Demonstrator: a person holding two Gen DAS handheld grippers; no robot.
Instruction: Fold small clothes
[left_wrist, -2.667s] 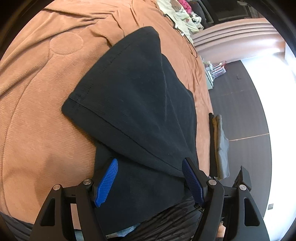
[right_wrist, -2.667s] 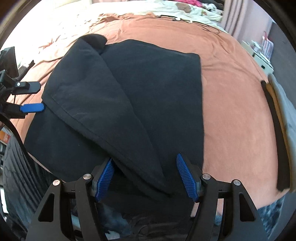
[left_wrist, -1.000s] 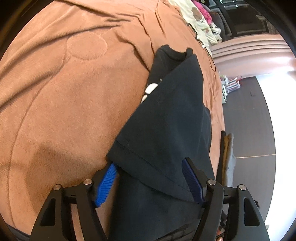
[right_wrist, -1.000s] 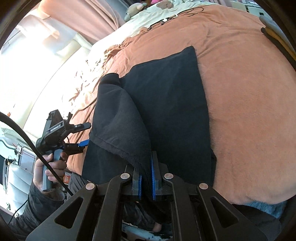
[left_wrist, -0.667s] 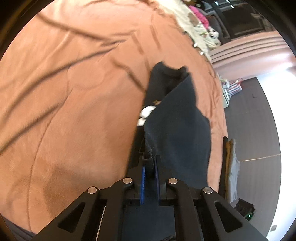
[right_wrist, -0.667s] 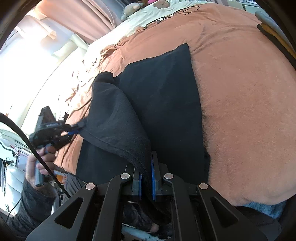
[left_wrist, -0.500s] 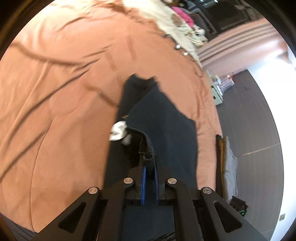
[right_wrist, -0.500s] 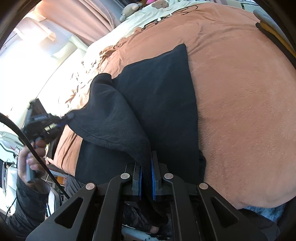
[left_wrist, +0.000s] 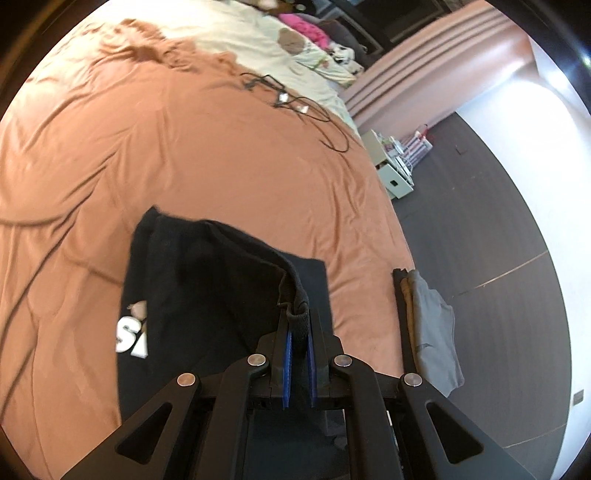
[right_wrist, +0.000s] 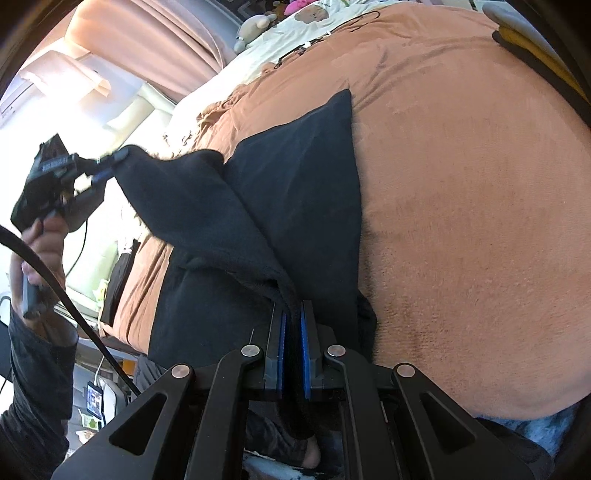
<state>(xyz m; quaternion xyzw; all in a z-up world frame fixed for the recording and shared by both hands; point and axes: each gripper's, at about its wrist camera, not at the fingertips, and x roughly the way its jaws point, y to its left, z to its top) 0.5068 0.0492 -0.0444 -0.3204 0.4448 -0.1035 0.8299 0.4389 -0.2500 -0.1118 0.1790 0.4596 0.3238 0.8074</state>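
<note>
Pinching a bunched hem of the black garment (left_wrist: 207, 295), the left gripper (left_wrist: 298, 332) has its blue pads pressed together on the cloth, which rises straight out from between them. From that pinch the lifted edge runs away up and to the left, while the rest of the garment lies flat on the orange bedspread (left_wrist: 184, 147) below, white lettering showing on its left part. Just right of the garment, at the bed's edge, sits a stack of folded clothes (left_wrist: 424, 325), grey on the outside with brown and black layers beside it. Farther off on the bedspread lies a tangle of black cable (left_wrist: 295, 103), and beyond it a cream sheet (left_wrist: 236, 33) with soft toys.

Seen from the right wrist, the right gripper (right_wrist: 292, 332) is likewise clamped on the garment (right_wrist: 295, 192), a dark fold disappearing between its closed pads. From there one layer climbs up and left to the left gripper (right_wrist: 110, 162), held in the person's hand (right_wrist: 40, 240), so this layer hangs raised between the two grippers. Under it the lower layer stays spread on the bedspread (right_wrist: 461, 184), its far corner pointing toward the cream sheet (right_wrist: 295, 33). Pink curtains (right_wrist: 155, 48) close the view behind.
</note>
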